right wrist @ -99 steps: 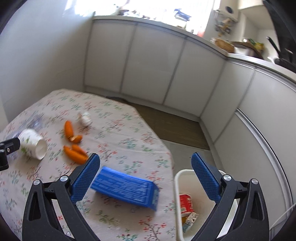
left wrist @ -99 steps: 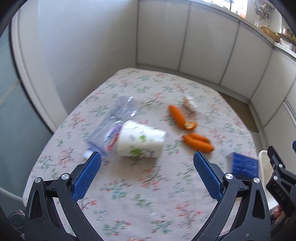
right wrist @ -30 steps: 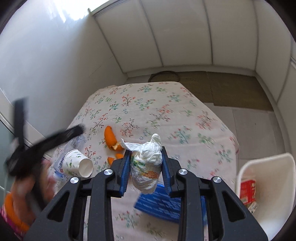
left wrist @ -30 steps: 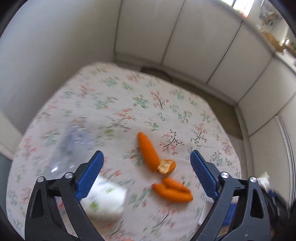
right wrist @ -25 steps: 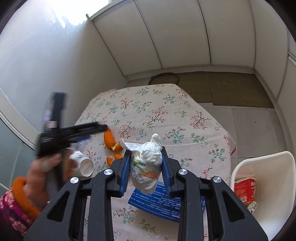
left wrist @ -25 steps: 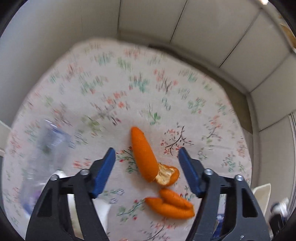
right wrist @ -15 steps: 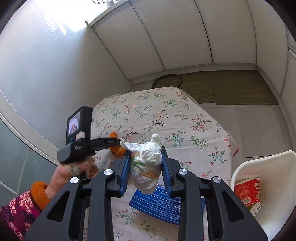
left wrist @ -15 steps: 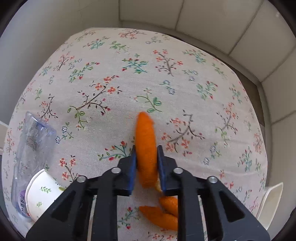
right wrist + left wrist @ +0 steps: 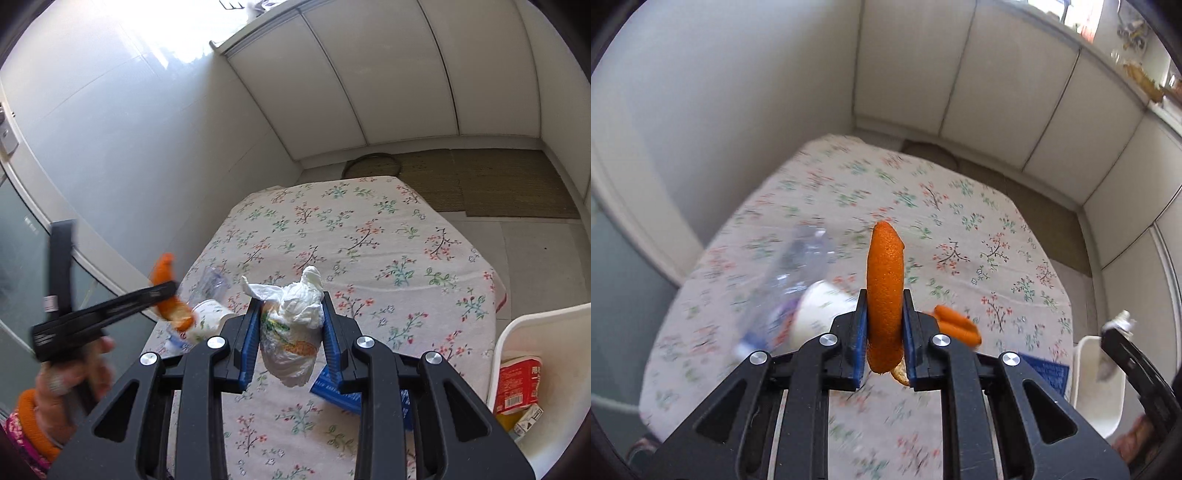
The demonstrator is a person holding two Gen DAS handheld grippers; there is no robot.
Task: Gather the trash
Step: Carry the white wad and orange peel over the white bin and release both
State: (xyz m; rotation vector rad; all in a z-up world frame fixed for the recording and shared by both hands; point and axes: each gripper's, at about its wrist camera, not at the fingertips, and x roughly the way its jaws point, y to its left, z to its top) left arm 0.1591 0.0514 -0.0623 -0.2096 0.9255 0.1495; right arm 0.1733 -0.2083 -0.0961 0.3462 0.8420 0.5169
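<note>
An orange peel (image 9: pixel 885 291) is being held clamped in the left gripper (image 9: pixel 884 332), lifted clear of the bench (image 9: pixel 960 236), while a crumpled wrapper (image 9: pixel 291 332) is being pinched in the right gripper (image 9: pixel 290 332). The white bin (image 9: pixel 517 332), to the right of the right gripper, is already holding cartons. Left below are more peels (image 9: pixel 955 326), a paper cup (image 9: pixel 207 321), a clear bottle (image 9: pixel 790 273) and a blue pack (image 9: pixel 347 397).

The peel (image 9: pixel 885 291) is bright orange, the gripper pads (image 9: pixel 860 339) are blue on black arms, the tablecloth (image 9: pixel 369 236) is cream with little red and green flowers, the crumpled bag (image 9: pixel 291 332) is white, and the bin (image 9: pixel 517 332) is white.
</note>
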